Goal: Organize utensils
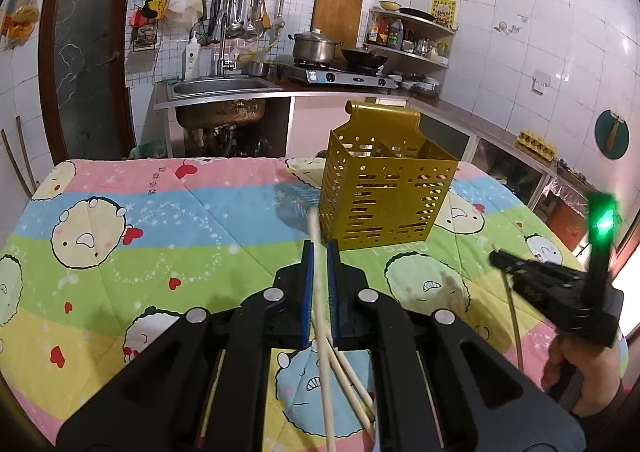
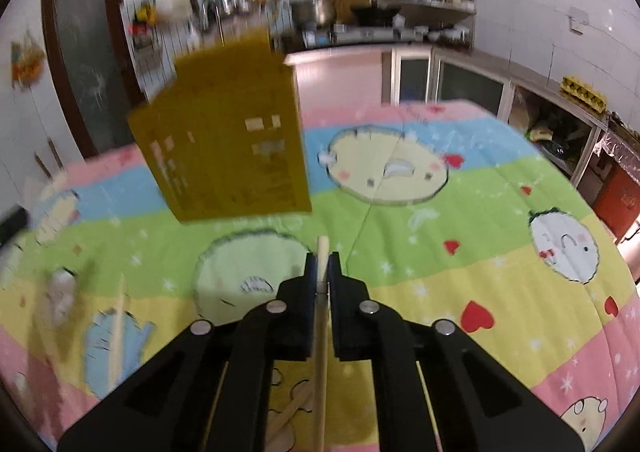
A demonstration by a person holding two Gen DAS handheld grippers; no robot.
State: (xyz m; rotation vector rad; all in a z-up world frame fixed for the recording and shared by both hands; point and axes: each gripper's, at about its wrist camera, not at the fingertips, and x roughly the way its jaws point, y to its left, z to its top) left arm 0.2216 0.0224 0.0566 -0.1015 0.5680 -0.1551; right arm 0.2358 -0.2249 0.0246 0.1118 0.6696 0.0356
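Kitchen tiles, a sink (image 1: 220,86) and a stove (image 1: 340,72) sit behind the quilt (image 1: 160,220) you are working over, sharp in your left view and smeared by motion in your right one. Your left gripper (image 1: 319,248) has its jaws nearly together with a pale chopstick (image 1: 316,252) running between the blue pads (image 1: 307,280); whether both pads press it you cannot tell from here, and its far tip ends just beside the lower left corner of the gold caddy (image 1: 384,196). Only this view shows the caddy's open top, inner divider and slotted walls, plus more chopsticks (image 1: 352,384) crossing on the quilt under the gripper body. It also shows your right gripper (image 1: 500,258) from outside, off to the right, with a thin stick hanging beneath it and a green light above. From the right view, your right gripper (image 2: 322,256) is pinching a chopstick (image 2: 322,248) whose tip pokes just past the fingertips. Here the caddy (image 2: 224,140) is a blurred gold block to the upper left, and a wooden stick (image 2: 117,332) shows at the left.
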